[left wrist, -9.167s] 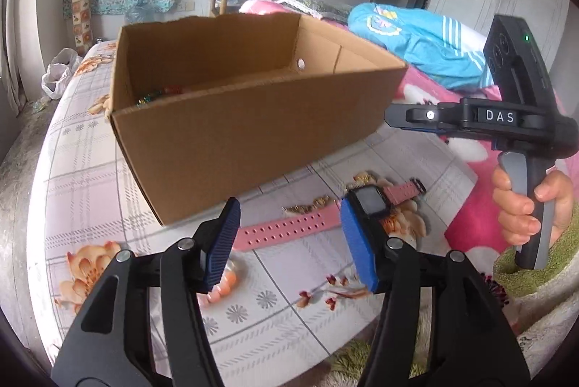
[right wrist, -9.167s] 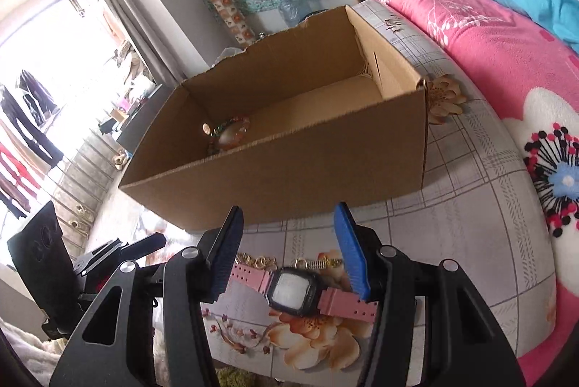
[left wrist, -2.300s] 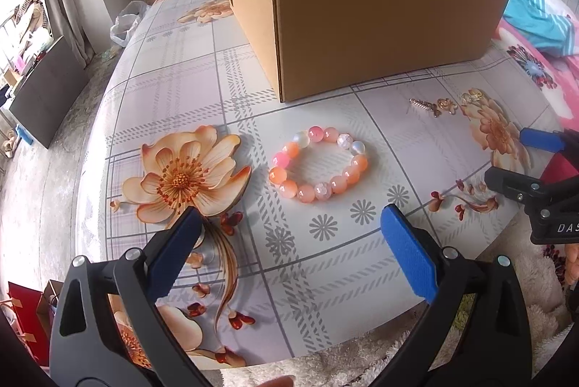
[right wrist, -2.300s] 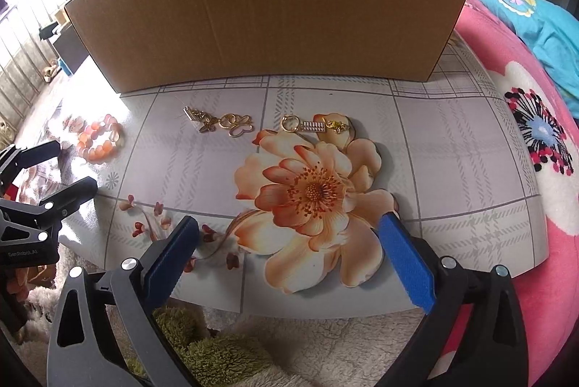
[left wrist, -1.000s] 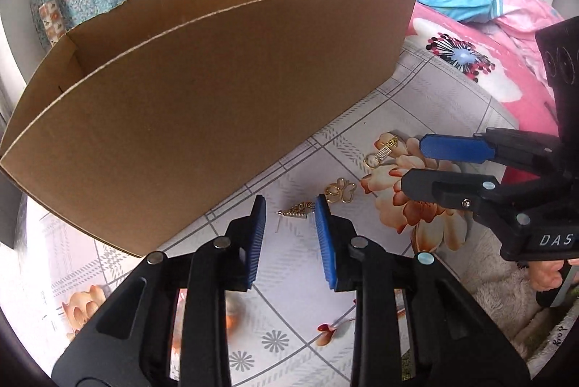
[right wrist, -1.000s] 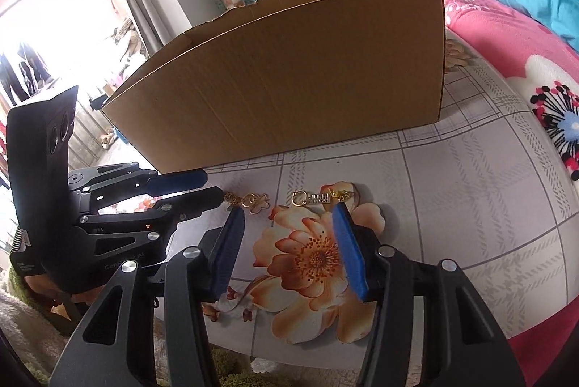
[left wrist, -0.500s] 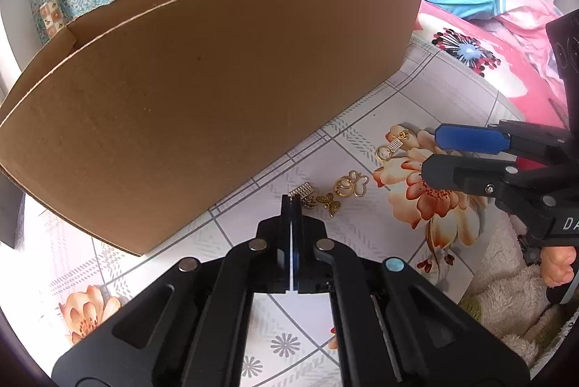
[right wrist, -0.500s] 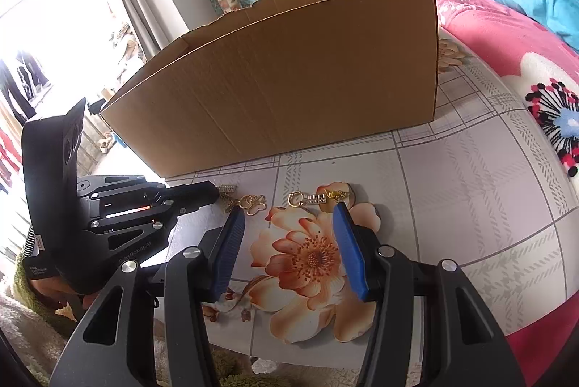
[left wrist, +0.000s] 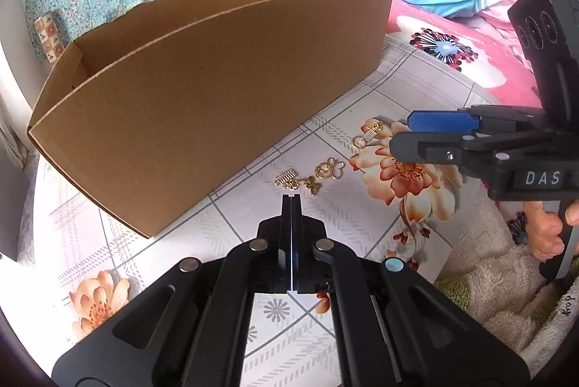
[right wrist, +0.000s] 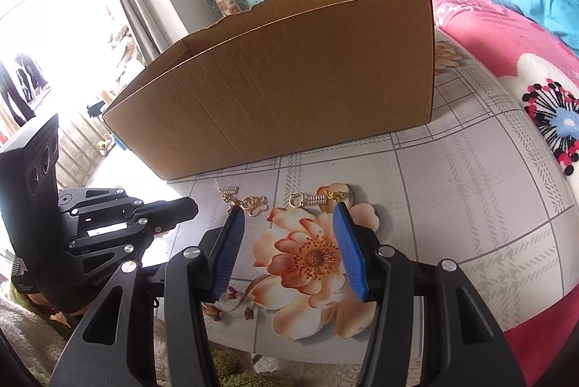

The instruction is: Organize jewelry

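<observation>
Two small gold pieces lie loose on the flower-printed surface, just in front of the cardboard box. The butterfly charm sits at the centre of the left wrist view, a little above the tips of the left gripper. The spring-clasp charm lies up and to the right of it, on the edge of a printed blossom.

The left jaws are pressed fully together with nothing between them, and the butterfly charm is clear of the tips, apart from them. So the pick looks to be in hand but not made: I judge the grip has come up empty.

In the right wrist view the right gripper hangs low over the printed flower, its jaws standing about half apart and empty, with the spring-clasp charm just above and between their tips.

Next, the left jaws would need to open, drop lower onto the butterfly charm and pinch its thin metal. Then it goes over the near wall into the box.
</observation>
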`<state>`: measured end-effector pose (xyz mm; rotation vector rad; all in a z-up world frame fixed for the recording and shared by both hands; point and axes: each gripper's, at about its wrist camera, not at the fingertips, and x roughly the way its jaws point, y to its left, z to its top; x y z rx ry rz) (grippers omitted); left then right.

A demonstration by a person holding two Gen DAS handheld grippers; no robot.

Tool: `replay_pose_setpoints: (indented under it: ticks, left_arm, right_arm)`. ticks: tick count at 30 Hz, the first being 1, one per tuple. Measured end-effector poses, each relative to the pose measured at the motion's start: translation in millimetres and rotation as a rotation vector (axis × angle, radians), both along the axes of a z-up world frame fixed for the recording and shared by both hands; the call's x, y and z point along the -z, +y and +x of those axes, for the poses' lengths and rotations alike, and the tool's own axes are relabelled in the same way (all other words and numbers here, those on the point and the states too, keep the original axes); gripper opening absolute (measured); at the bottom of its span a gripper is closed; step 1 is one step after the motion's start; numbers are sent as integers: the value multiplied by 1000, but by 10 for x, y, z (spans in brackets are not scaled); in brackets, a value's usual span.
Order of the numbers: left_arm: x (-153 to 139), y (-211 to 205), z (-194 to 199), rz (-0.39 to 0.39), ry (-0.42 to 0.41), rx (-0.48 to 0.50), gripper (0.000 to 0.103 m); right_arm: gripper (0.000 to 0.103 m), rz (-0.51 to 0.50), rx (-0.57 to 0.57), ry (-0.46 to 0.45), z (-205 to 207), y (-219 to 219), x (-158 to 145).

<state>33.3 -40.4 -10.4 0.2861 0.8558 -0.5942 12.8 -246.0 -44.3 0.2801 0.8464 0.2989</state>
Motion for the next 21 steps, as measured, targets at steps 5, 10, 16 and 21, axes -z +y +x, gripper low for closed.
replay_pose_setpoints:
  ticks: [5,10,16,21]
  left_arm:
    - [-30,-87,151,-6,-35,-10,15]
    - [29,-198,311,22,-27,-7,16]
    - [118,-142,327,62,-4,-32,16]
    - [117,-16,304,46,25,-72,16]
  right_arm:
    - [50,3,-9,2,17,29,3]
    - [50,3,-3,-1,26,9,4]
    - [50,10,3,-2,24,-7,8]
    - [50,15,3,2,22,2,22]
